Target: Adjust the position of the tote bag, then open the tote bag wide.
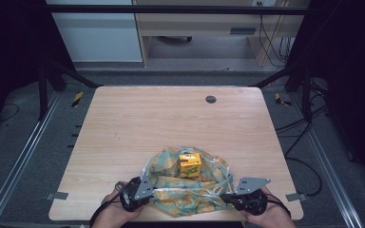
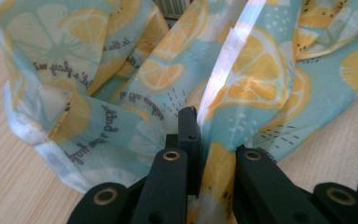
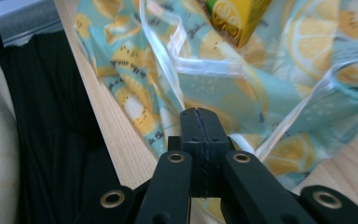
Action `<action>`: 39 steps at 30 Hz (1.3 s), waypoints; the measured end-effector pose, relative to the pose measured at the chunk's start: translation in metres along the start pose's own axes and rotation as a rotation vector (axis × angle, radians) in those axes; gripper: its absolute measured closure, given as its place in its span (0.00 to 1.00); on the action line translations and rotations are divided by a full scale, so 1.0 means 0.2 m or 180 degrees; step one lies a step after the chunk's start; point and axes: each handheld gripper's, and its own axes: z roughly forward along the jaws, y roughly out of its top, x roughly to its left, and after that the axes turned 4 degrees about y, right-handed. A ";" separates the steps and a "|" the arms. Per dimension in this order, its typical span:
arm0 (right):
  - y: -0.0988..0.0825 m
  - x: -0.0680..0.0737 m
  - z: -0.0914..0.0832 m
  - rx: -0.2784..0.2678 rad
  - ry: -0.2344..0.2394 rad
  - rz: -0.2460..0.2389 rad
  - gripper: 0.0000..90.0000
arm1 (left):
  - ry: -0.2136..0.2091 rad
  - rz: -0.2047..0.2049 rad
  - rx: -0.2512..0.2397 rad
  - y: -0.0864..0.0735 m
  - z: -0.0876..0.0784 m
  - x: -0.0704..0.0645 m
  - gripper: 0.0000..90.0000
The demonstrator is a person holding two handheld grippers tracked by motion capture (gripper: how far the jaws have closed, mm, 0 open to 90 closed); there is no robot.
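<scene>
1. Bag point(image 1: 190, 190), lemon-print plastic, lies crumpled at the table point(image 1: 171, 118) near edge; yellow carton point(image 1: 190, 164) stands in its mouth.
2. Left gripper point(image 1: 140, 187): jaws pinched on the bag's film.
3. Right gripper point(image 1: 240, 197): jaws fully together; a white handle strip point(image 3: 242, 140) emerges beside them, probably caught.
4. Advice: keep both pinches firm, move the hands evenly, carton upright.
5. High view gives layout; left gripper view gives fabric point(image 2: 205, 154) between the jaws.

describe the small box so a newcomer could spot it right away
Start at the wooden table and look to its near edge, where a teal bag printed with lemon slices lies crumpled between the two claws. The box sits in the middle of that bag. It alone is rigid and square-cornered, plain yellow with a green label.
</scene>
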 end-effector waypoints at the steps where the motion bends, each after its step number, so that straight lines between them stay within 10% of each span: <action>1: 0.00 0.00 0.01 0.0023 0.0002 -0.0009 1.00 | 0.0004 -0.0051 -0.0007 0.00 0.00 0.01 0.96; 9: 0.02 0.01 -0.03 -0.0146 -0.0022 -0.0070 1.00 | 0.0013 -0.0038 -0.0014 0.00 0.02 -0.03 0.92; 22: 0.13 -0.06 -0.24 -0.0481 -0.0433 0.0044 0.62 | 0.0099 -0.0136 -0.0247 0.00 -0.03 -0.05 0.66; 39: 0.51 -0.30 -0.01 -0.0227 -0.0470 -0.0029 0.60 | 0.0046 -0.0070 -0.0201 0.01 -0.02 -0.06 0.67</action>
